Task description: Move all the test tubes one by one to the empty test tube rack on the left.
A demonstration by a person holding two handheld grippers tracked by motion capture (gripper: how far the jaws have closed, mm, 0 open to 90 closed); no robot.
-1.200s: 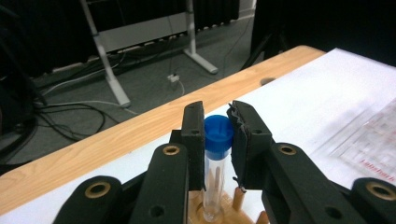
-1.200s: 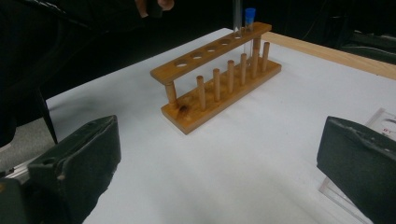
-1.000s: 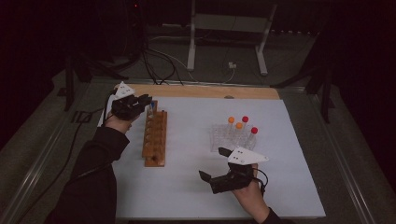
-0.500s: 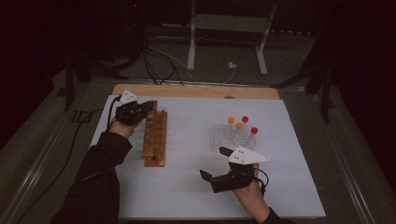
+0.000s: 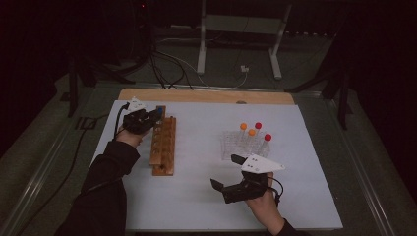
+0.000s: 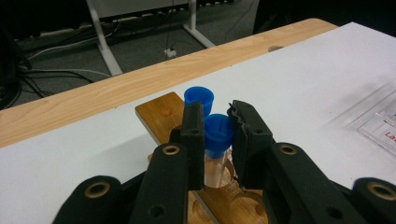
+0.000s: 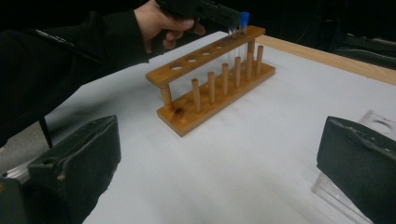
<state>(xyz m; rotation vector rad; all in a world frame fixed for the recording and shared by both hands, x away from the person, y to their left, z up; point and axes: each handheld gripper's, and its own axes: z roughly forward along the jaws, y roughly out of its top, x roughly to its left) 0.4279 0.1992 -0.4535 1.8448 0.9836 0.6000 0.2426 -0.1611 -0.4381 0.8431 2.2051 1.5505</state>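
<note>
Item: blue-capped tube [image 6: 217, 140], clamped in my left gripper [image 6: 218, 133] over a far-end hole of the wooden rack [image 5: 163, 146], beside one blue-capped tube already seated [image 6: 199, 99]. My right gripper [image 5: 230, 173] idles, jaws wide apart, near the clear rack [image 5: 231, 145]; four capped tubes [image 5: 253, 133] there still await transfer, I judge.

2 blue-capped tubes [image 6: 218, 135], 1 wooden rack [image 5: 163, 146], 4 tubes in clear rack [image 5: 242, 145]
</note>
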